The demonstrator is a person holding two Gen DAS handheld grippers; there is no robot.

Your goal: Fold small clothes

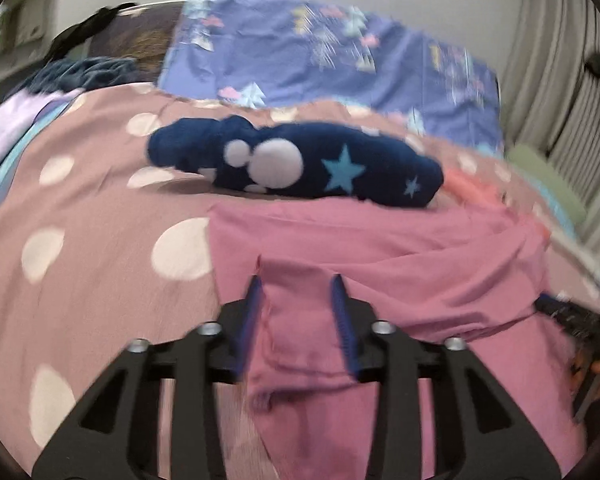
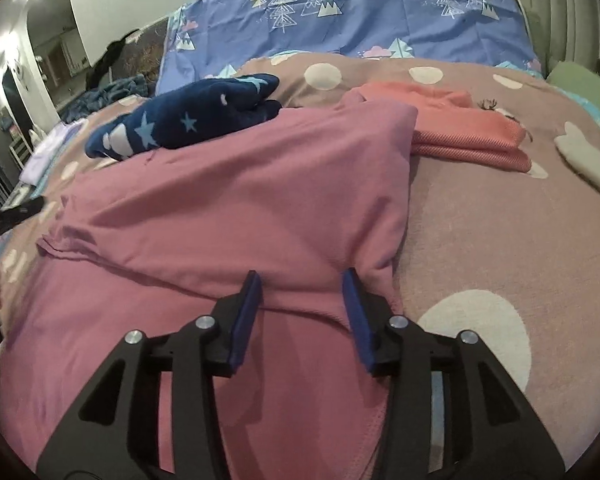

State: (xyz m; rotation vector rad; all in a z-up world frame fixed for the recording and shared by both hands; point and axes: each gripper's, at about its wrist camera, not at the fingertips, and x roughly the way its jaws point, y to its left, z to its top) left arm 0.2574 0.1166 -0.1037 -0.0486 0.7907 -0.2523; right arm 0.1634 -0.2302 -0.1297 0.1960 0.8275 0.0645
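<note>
The left gripper hangs over the near left edge of the pink garment, jaws apart with a raised fold of the cloth between them — no pinch shows. The right gripper is equally open above the garment's near right edge. The garment lies spread on the dotted blanket, bare to the right; a navy starred garment lies far left, a coral one far right.

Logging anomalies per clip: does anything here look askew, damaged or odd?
Nothing damaged or spilled. The pink garment lies rumpled, its folded layer skewed with uneven edges. Both claws, left and right, are open over it.
</note>
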